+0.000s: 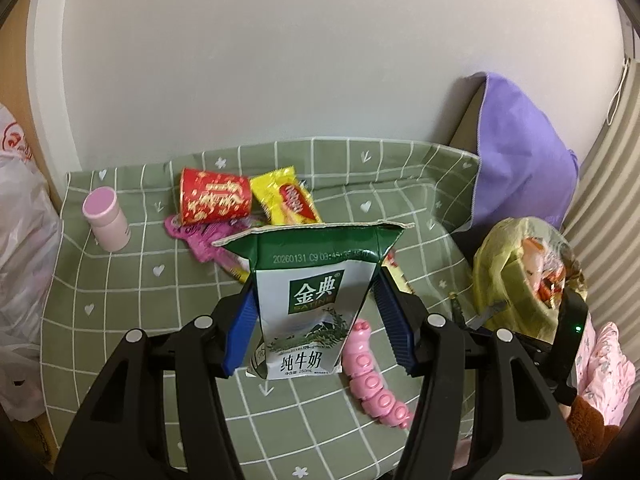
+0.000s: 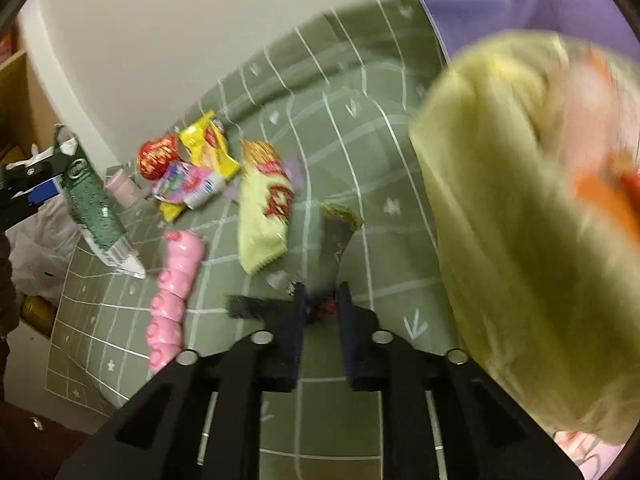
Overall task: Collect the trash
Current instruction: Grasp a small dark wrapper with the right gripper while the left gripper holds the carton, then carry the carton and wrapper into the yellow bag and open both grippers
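Note:
My left gripper (image 1: 316, 308) is shut on a green and white milk carton (image 1: 308, 300), which it holds upright above the green checked cloth (image 1: 120, 292). That carton (image 2: 92, 208) also shows at the left of the right wrist view. My right gripper (image 2: 322, 296) has its jaws nearly together on a dark wrapper with a golden edge (image 2: 338, 236). A yellow-green bag (image 2: 520, 220) with trash in it hangs blurred just to its right. Beyond lie a red paper cup (image 1: 214, 196), a yellow wrapper (image 1: 286, 196) and a pale yellow snack bag (image 2: 264, 216).
A pink caterpillar toy (image 1: 372, 376) lies just right of the carton. A pink bottle (image 1: 106, 218) stands at the cloth's far left. A purple cloth (image 1: 524, 152) leans at the back right, and a white plastic bag (image 1: 20, 240) hangs at the left edge.

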